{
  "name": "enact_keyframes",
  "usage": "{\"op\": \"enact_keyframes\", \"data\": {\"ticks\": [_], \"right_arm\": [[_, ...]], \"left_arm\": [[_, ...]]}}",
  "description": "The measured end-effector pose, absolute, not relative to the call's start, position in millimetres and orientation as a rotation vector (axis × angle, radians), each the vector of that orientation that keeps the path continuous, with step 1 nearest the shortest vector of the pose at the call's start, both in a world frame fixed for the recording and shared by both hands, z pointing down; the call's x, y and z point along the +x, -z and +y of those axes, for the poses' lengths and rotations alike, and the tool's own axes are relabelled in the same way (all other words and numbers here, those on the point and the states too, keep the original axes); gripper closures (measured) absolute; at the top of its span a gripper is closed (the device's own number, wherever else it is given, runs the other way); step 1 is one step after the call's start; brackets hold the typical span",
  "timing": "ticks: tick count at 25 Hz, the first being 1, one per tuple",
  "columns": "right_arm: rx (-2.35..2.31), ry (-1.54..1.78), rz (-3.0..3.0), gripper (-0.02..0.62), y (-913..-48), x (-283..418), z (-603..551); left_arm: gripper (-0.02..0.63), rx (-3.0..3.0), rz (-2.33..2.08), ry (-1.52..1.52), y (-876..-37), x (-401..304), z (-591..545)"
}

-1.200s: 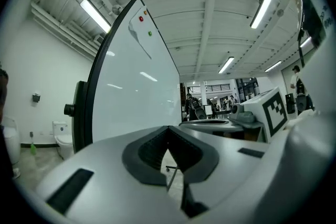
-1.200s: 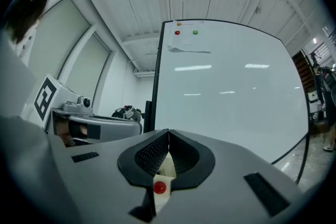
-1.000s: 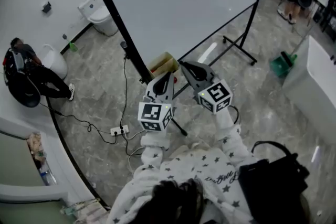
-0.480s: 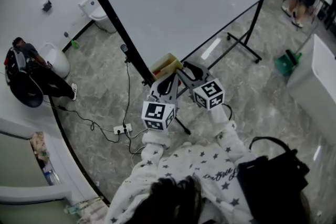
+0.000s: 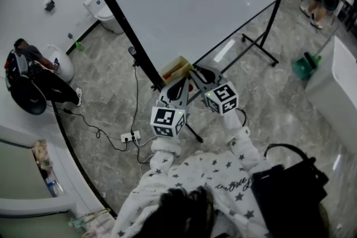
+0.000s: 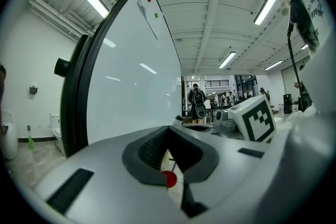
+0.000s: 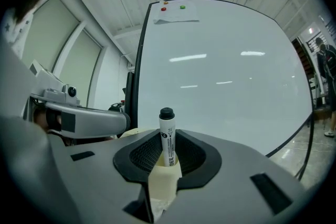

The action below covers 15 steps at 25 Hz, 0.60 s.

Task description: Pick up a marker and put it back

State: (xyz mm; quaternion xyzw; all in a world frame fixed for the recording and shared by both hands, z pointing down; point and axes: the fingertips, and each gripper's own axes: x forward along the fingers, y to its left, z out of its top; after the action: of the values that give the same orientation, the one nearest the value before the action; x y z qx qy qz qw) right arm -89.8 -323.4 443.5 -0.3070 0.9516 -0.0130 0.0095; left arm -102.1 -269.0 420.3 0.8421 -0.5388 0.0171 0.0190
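Both hand-held grippers sit lower and nearer the cream box at the foot of the whiteboard than a second ago; the right hand-held gripper has just been closing and, as I read it, grasps the black-capped marker, which stands upright in that box; the left hand-held gripper is clenched on nothing. I judge the risks so: the slick barrel may tilt or slip on lifting; a snug box may rise with it; the left jaws, so near, may knock it. Hidden: the marker's lower barrel; whether the red round thing is another cap; the head view shows no marker clearly.
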Motion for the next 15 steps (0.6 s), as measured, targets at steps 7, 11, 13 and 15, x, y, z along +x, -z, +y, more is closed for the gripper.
{"op": "enact_keyframes", "data": {"ticks": [7,11,13,15], "right_arm": [[-0.903,0.047,2.962,0.514,-401.1,-80.6,-316.3],[-0.861,0.023,2.980,0.514,-363.0,-69.4,-305.9],[-0.827,0.017,2.974,0.514,-341.5,-63.5,-297.9],[-0.801,0.000,2.968,0.514,-321.9,-58.2,-289.3]], "left_arm": [[0.604,2.657,-1.645,-0.042,-399.0,-97.9,-265.7],[0.604,2.695,-1.620,-0.075,-370.2,-94.1,-257.9],[0.604,2.716,-1.610,-0.057,-350.9,-92.6,-252.7],[0.604,2.736,-1.596,-0.022,-330.5,-90.5,-247.2]]}}
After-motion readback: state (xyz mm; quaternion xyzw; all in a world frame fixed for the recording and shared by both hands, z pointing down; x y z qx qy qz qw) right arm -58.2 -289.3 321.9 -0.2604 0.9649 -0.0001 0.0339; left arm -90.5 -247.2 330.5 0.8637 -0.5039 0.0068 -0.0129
